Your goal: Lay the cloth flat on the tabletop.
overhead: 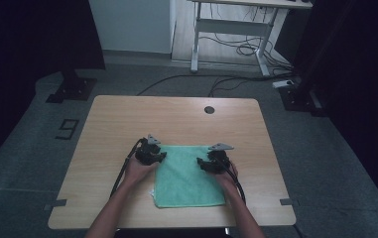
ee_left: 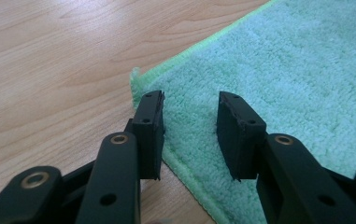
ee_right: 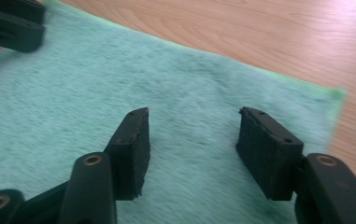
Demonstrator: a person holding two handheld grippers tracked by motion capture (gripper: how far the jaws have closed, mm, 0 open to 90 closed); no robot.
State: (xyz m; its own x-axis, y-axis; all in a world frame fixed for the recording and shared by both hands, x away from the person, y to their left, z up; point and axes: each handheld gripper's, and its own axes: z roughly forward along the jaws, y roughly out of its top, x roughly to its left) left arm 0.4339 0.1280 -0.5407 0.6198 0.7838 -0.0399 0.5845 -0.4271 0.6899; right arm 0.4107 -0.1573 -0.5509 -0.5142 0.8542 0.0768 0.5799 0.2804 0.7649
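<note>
A green towel [overhead: 189, 176] is lying flat and unfolded on the table [overhead: 112, 119]. The left tool [ee_left: 189, 123] and right tool [ee_right: 192, 140] are hovering wide-jawed over its far corners, gripping nothing; any folding is not yet begun.

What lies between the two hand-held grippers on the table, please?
Only bare green towel: in the high view, the left hand-held gripper and right hand-held gripper sit over its far corners, with nothing else between them.

One green towel [overhead: 189, 176], one wooden table [overhead: 176, 116], two claws: left claw [overhead: 157, 157], right claw [overhead: 203, 163].
</note>
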